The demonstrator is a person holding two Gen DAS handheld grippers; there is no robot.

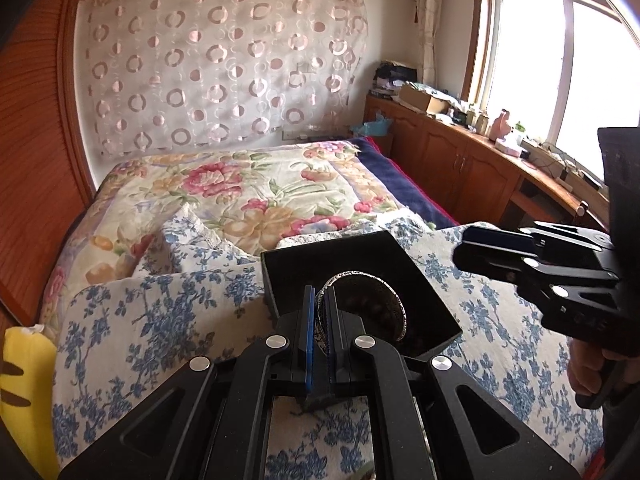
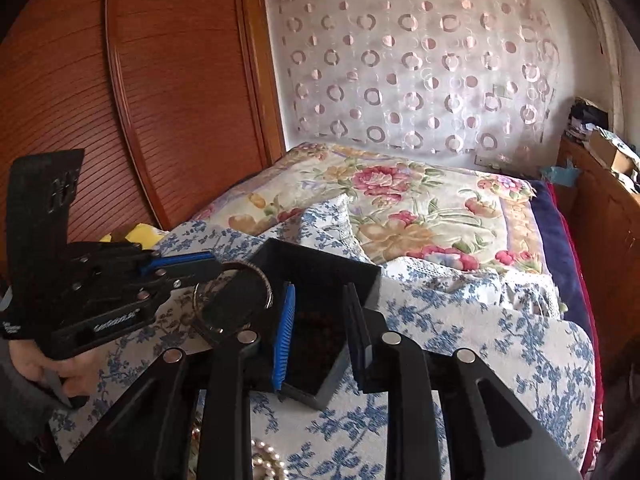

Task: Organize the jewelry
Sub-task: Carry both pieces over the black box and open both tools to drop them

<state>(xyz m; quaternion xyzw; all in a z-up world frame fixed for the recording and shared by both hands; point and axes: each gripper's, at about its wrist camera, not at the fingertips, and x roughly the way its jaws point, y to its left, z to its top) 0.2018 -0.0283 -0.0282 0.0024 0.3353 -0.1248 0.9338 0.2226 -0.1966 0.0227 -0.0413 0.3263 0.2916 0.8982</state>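
A silver bangle (image 1: 394, 296) hangs over an open black box (image 1: 304, 272) that sits on a blue-flowered cloth. My left gripper (image 1: 320, 320) is shut on the bangle's near rim, its blue pads pinching the band. In the right wrist view the left gripper (image 2: 212, 268) comes in from the left, holding the bangle (image 2: 265, 280) at the black box's (image 2: 320, 268) left edge. My right gripper (image 2: 320, 324) stands open just above the box's near end, with only the dark box floor showing between its fingers. From the left wrist view, the right gripper (image 1: 460, 252) hovers to the box's right.
The blue-flowered cloth (image 1: 160, 320) lies over a bed with a floral quilt (image 1: 224, 184). A string of pearl beads (image 2: 268, 460) lies at the bottom edge under my right gripper. A wooden wardrobe (image 2: 140, 100) stands left, cluttered cabinets (image 1: 460, 148) run under the window, and a yellow object (image 1: 24, 380) is at far left.
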